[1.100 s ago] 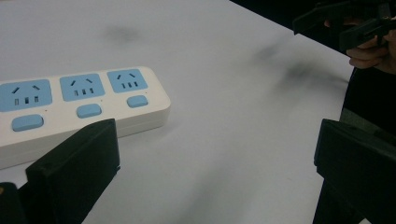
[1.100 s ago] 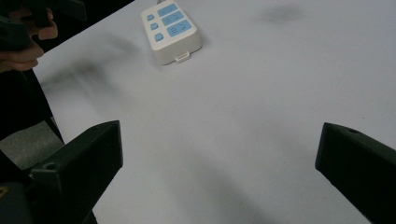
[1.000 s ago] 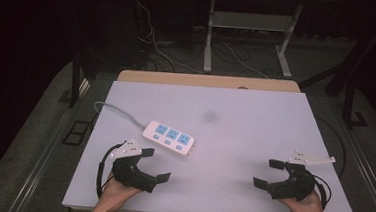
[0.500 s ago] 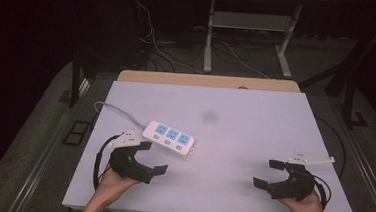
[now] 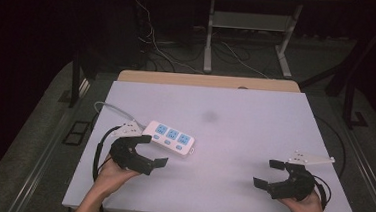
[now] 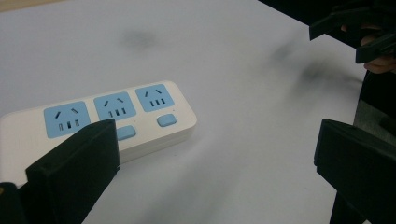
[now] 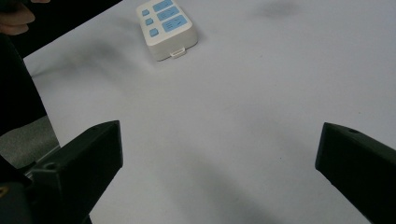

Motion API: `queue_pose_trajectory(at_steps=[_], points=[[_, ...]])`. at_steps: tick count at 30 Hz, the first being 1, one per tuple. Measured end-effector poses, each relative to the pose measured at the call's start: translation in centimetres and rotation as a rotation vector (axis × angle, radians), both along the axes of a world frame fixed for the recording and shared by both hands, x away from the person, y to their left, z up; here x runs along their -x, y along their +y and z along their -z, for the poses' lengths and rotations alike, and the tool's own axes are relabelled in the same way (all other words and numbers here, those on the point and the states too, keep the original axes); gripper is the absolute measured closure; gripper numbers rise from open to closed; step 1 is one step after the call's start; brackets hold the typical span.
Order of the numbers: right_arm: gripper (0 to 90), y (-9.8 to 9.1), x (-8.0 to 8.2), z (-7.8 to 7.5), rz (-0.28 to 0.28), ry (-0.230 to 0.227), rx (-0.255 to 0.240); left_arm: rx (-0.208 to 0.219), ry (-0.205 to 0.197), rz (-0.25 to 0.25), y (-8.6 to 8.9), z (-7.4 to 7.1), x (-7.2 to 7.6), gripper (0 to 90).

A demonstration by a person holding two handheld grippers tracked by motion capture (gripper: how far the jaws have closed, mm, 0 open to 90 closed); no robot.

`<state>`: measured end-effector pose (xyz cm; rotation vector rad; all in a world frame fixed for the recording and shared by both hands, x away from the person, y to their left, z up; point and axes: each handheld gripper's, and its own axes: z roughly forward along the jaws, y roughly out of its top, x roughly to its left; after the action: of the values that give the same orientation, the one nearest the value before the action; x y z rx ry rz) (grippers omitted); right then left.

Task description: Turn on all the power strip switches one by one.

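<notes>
1. Left gripper point(image 5: 145, 150): wide open, empty, just near-left of white power strip point(image 5: 169, 138) on table point(image 5: 253, 140).
2. Best closed across strip's narrow width, clear of buttons.
3. Right gripper point(image 5: 269, 174): wide open, empty, near right.

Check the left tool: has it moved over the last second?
Yes. In the high view the left tool has shifted slightly up and toward the power strip, which stayed put on the table; its jaws are open.
</notes>
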<state>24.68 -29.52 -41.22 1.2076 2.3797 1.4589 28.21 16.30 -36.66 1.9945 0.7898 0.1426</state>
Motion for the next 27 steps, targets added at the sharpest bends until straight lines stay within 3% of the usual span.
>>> queue_pose_trajectory(at_steps=[12, 27], points=[[0.6, 0.0, 0.0, 0.0, -0.004, 0.001, 0.000, -0.022, 0.024, 0.011, -0.8, -0.1, -1.4, 0.0], [0.6, 0.0, 0.0, 0.1, -0.005, 0.001, 0.006, -0.085, 0.053, 0.043, -1.8, 0.0, -3.1, 0.0]])
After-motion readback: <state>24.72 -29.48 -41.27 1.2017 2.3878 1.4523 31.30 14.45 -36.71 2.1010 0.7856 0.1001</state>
